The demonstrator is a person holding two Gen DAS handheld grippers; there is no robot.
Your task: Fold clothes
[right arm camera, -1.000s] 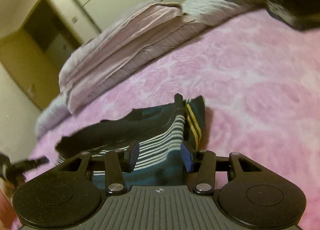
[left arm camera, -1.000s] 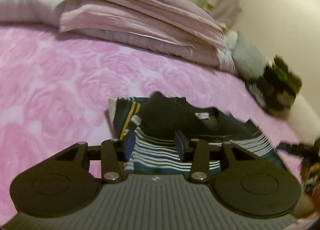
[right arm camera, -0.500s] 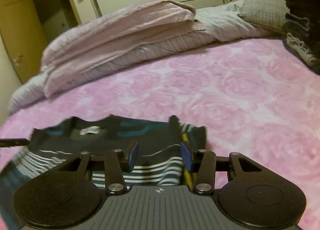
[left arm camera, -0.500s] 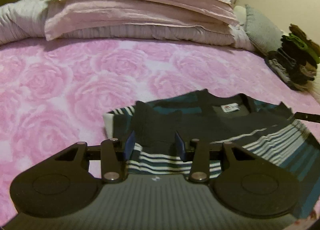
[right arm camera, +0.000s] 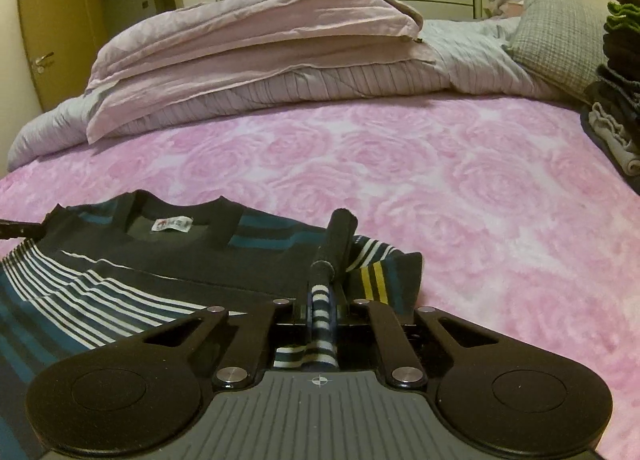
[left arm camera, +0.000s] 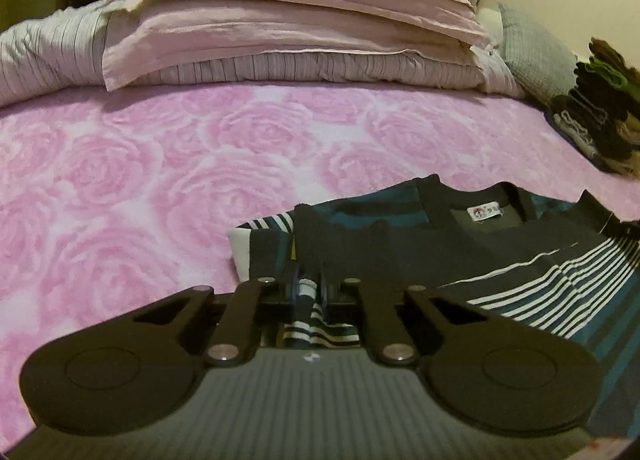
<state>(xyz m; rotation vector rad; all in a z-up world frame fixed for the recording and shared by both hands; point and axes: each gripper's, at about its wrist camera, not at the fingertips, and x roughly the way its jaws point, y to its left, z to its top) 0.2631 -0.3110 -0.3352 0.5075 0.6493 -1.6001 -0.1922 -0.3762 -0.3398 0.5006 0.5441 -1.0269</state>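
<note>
A: Change from the earlier frames? Both claws stood apart over the sweater's hem; their jaws have just been closing. The left claw (left arm camera: 310,292) now pinches a striped fold of the sweater (left arm camera: 460,244), and the right claw (right arm camera: 322,302) pinches another striped fold of the sweater (right arm camera: 140,260). The views have also levelled out from their earlier tilt.

B: Position and heading of the sweater?

A: It lies flat on the pink rose-patterned bed (left arm camera: 160,180), at the near edge, just in front of both claws. The collar and its white label (left arm camera: 485,213) point away, toward the folded bedding (left arm camera: 280,20); the hem lies toward the claws. The long axis, as it lies, runs across both views, sleeve to sleeve. A folded sleeve (right arm camera: 340,232) rises just beyond the right claw. A clothes stack (right arm camera: 620,72) sits well apart at the right.
</note>
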